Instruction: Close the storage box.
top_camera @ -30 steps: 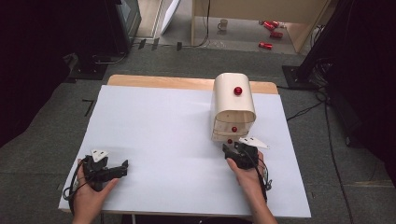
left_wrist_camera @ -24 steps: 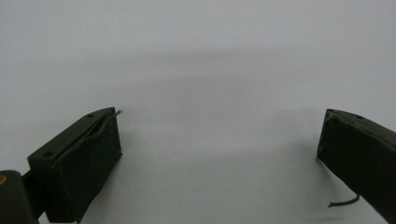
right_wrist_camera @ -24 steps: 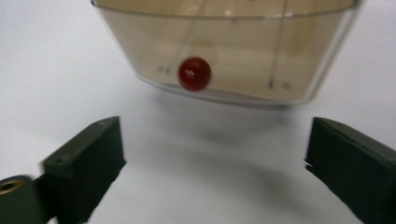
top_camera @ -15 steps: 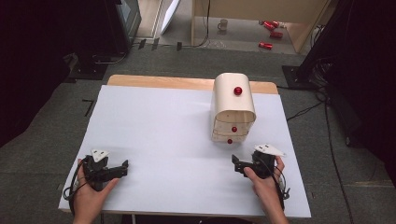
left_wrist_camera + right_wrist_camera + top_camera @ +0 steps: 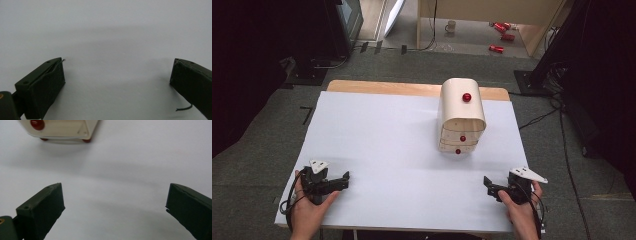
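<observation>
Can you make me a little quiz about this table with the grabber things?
1. What colour are the knobs on the small drawer cabinet?
2. True or false: the right gripper is holding a knob.
3. Which is nearer the cabinet: A the left gripper, or B the right gripper?

Key: 1 red. 2 false, its jaws stand open over the bare white table. 3 B.
</observation>
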A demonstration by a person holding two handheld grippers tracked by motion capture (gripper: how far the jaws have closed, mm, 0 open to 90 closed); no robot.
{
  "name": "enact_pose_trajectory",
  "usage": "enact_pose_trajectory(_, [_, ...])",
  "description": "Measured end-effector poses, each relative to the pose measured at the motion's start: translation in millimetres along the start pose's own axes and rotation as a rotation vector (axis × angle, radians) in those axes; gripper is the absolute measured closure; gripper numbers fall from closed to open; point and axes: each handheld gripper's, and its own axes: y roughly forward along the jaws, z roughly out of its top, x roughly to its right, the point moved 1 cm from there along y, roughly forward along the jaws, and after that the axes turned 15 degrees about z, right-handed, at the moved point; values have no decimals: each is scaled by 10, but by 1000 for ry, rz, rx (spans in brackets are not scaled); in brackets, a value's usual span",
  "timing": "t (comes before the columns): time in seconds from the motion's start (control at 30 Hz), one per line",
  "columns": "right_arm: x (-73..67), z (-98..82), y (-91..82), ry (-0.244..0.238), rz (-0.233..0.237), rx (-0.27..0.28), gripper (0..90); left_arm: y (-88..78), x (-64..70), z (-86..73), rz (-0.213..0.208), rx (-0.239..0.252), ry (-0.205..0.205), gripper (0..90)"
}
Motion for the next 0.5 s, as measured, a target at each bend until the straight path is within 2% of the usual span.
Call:
enact_pose_trajectory(0.23, [165, -129, -142, 16, -22, -10, 13, 0, 3, 0, 1, 0, 1, 0])
enact_pose_trajectory(0.33, [253, -242, -217, 12, -33, -31, 13, 1, 3, 0, 2, 0, 3, 0])
enact_pose_trajectory(0.5, [335, -303, -257, 17, -56, -39, 13, 1, 4, 0, 3, -1, 4, 0])
